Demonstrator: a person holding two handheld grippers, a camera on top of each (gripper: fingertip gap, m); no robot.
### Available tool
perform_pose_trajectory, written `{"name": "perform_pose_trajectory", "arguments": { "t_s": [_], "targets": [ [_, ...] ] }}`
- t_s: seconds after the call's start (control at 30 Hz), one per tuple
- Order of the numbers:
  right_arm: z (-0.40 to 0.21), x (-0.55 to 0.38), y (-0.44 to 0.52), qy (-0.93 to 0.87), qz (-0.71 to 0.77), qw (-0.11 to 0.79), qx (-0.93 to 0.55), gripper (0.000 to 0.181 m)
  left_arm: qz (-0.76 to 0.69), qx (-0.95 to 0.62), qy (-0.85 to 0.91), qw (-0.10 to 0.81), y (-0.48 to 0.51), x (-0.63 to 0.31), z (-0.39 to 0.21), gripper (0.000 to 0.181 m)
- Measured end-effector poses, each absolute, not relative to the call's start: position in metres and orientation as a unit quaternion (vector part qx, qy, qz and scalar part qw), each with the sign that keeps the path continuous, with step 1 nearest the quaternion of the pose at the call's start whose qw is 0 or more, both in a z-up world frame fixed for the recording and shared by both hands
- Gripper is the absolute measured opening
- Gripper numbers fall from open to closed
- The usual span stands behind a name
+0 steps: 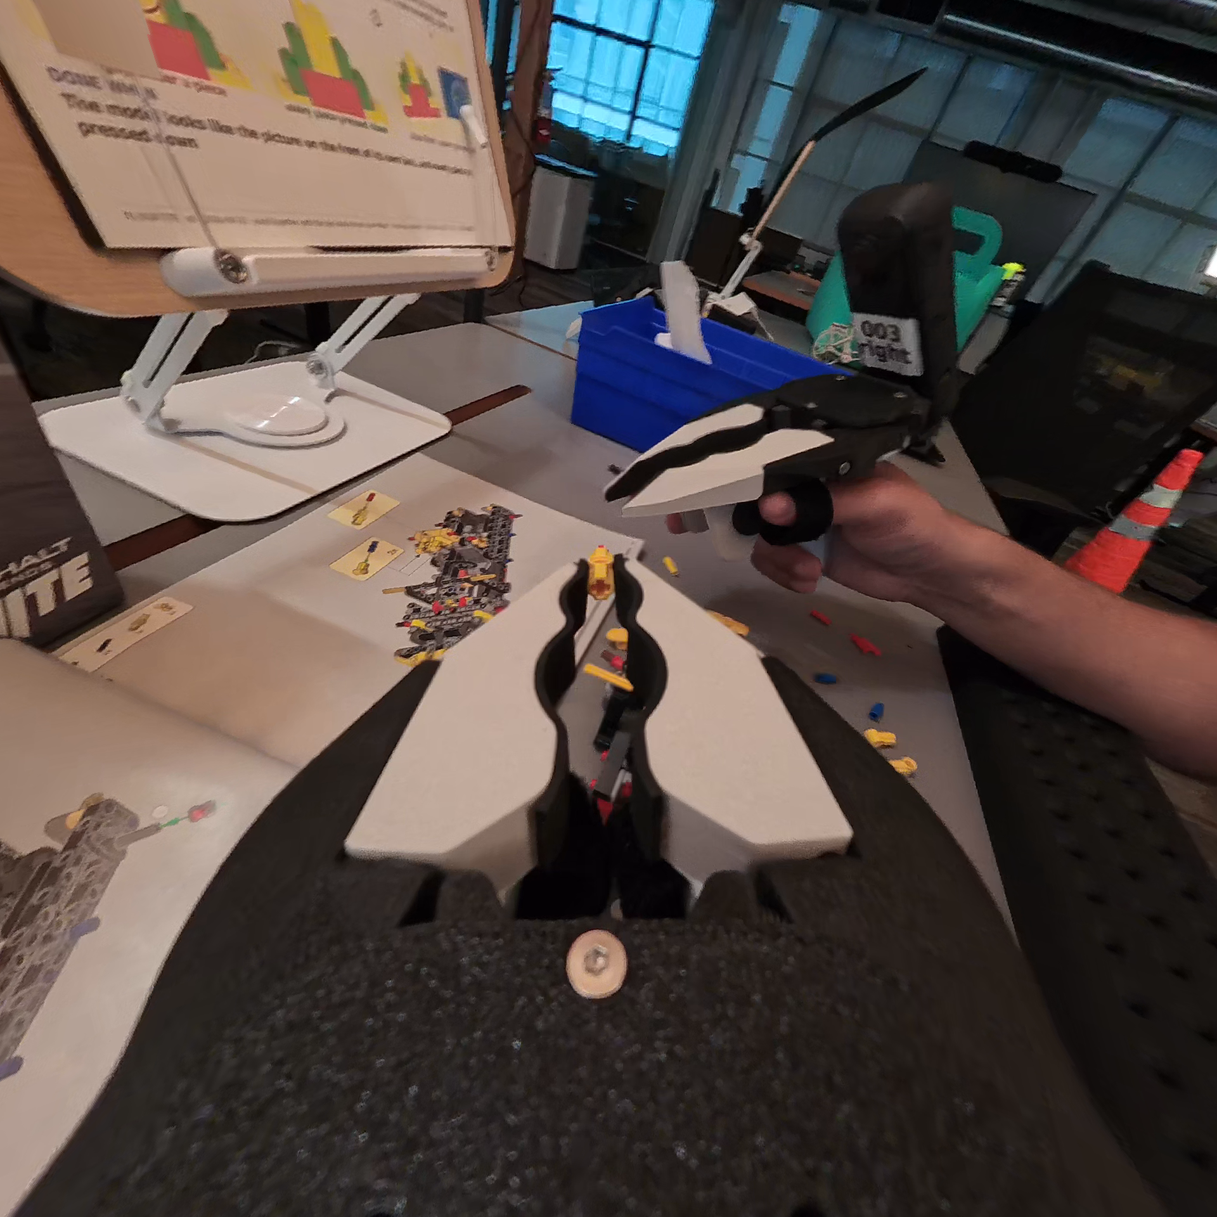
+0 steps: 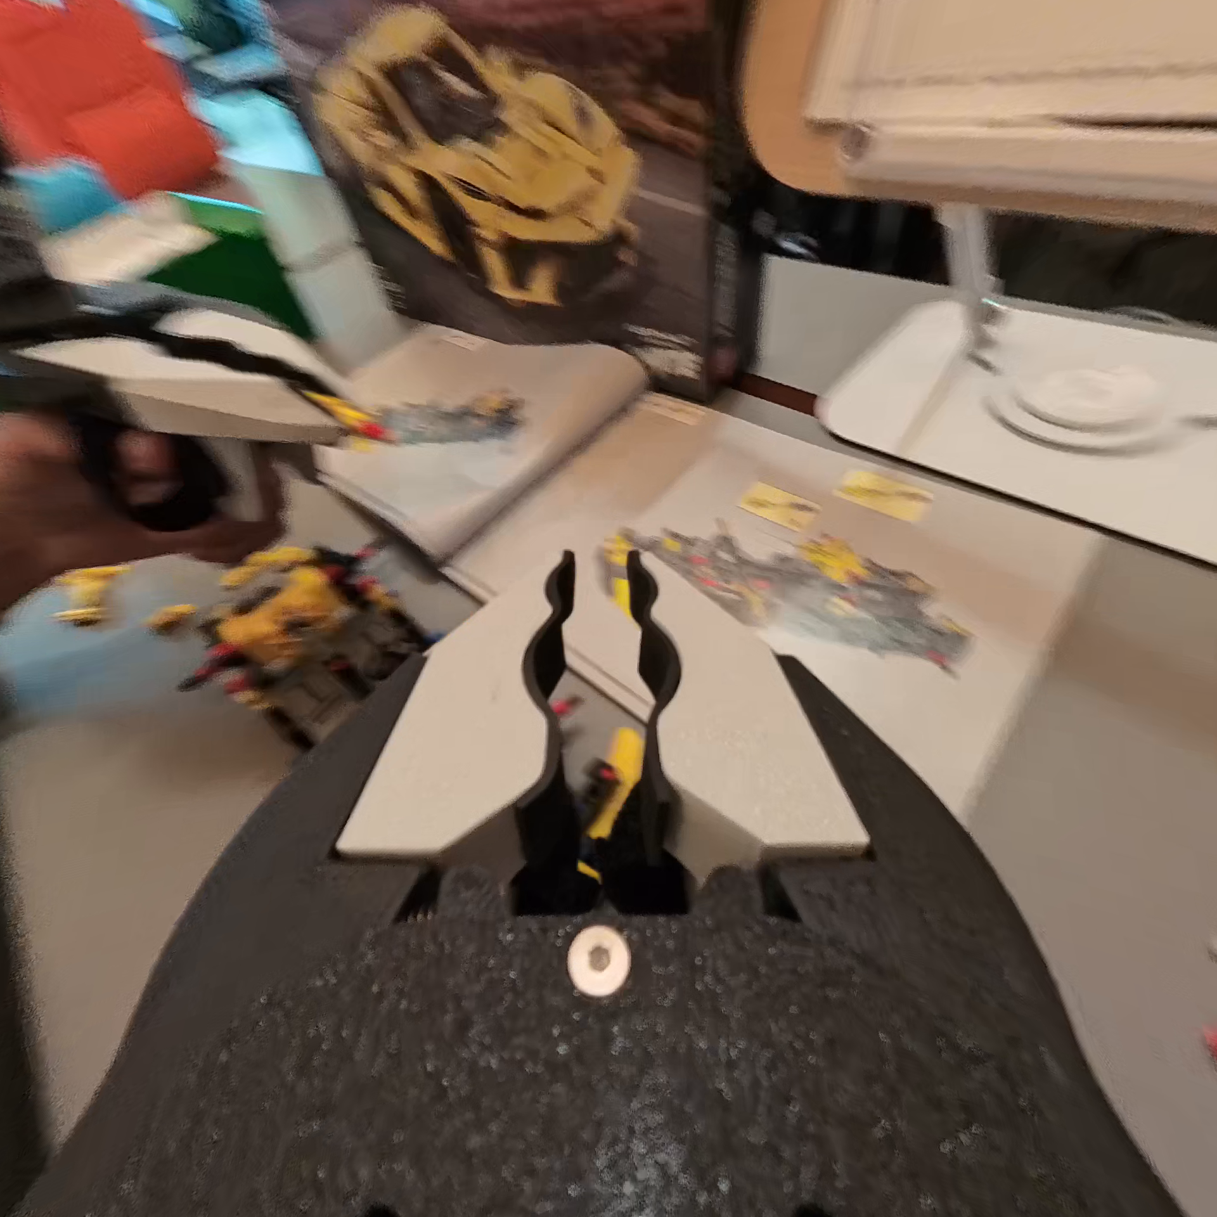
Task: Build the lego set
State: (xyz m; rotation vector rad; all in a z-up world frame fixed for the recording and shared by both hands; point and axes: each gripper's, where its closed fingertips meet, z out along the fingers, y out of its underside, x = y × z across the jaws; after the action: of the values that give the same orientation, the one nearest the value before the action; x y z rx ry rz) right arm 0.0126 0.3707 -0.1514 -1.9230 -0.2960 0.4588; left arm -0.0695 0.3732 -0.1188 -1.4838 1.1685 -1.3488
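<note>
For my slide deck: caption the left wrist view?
Left hand-held gripper pinches a yellow piece above the open instruction booklet.

Left wrist camera looked forward, close over the open instruction booklet (image 1: 421,579) toward the windows. Right wrist camera, blurred, faced the set's box (image 2: 527,178). Both caught the booklet and the white stand (image 1: 243,454).

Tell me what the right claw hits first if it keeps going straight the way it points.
Probably the open instruction booklet lying on the table: the right claw, open and empty, points down at its printed page. The right wrist view is blurred, so depth is uncertain, but nothing else shows between the tips and the page.
</note>
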Motion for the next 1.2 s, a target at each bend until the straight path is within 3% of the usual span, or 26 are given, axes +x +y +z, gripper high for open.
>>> {"name": "perform_pose_trajectory", "arguments": {
  "t_s": [0.17,0.37,0.67,1.07,1.2],
  "targets": [
    [-0.088,-0.066,0.322,-0.222,0.463,0.547,-0.661,0.024,-0.640,-0.480,0.482,0.358,0.329,-0.076,-0.086,0.007],
    [-0.078,-0.073,0.312,-0.240,0.499,0.551,-0.624,0.015,-0.681,-0.419,0.495,0.340,0.300,-0.081,-0.069,0.007],
    [-0.077,-0.083,0.302,-0.278,0.482,0.559,-0.615,0.003,-0.678,-0.422,0.502,0.331,0.296,-0.078,-0.072,0.007],
    [-0.087,-0.075,0.312,-0.271,0.446,0.556,-0.647,0.003,-0.641,-0.459,0.508,0.348,0.309,-0.072,-0.086,0.009],
    [-0.091,-0.062,0.325,-0.263,0.371,0.588,-0.669,0.003,-0.621,-0.496,0.491,0.357,0.325,-0.068,-0.094,0.011]
  ]
}}
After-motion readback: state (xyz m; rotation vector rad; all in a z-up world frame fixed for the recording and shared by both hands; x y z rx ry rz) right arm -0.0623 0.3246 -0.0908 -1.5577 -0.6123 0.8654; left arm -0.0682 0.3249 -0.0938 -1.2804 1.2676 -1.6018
